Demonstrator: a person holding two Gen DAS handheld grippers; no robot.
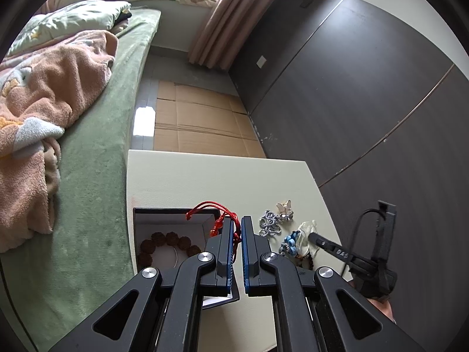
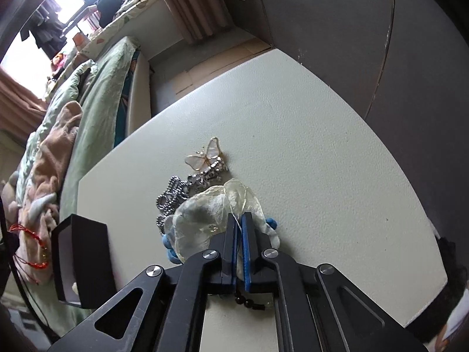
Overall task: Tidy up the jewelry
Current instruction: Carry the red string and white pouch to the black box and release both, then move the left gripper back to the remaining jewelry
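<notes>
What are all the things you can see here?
red string bracelet: one, red, pinched in the left gripper above the box
box: one, black outside, pale inside, on the table's left side
bead bracelet: one, brown, inside the box
organza pouch: one, sheer cream, pinched by the right gripper
butterfly clip: one, pearly white, on the table
silver chain: one, silver, beside the pouch
blue flower piece: one, blue, by the pouch
table: one, cream
left gripper: black, blue pads
right gripper: black, blue pads
</notes>
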